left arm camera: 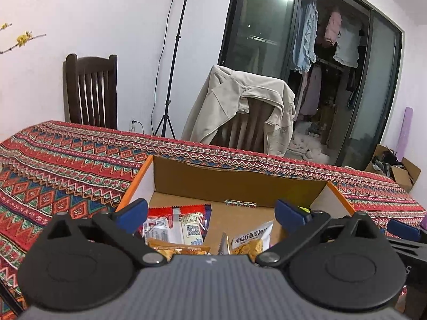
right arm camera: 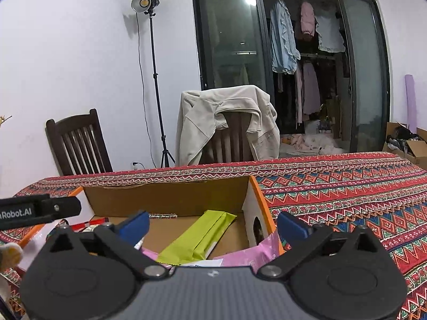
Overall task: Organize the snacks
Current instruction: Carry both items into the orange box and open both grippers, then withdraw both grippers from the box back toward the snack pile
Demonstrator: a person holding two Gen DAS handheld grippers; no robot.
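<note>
An open cardboard box with orange edges stands on the patterned tablecloth. In the left wrist view it holds a red and white snack packet, an orange packet and a white oat-crisp packet. My left gripper hangs over them, open, with nothing pinched between its blue pads. In the right wrist view the box holds a lime green packet and a pink packet. My right gripper is open above these, touching neither.
The red patterned tablecloth stretches to the right of the box and also to its left. Behind the table stand a dark wooden chair, a chair draped with a beige jacket and a light stand.
</note>
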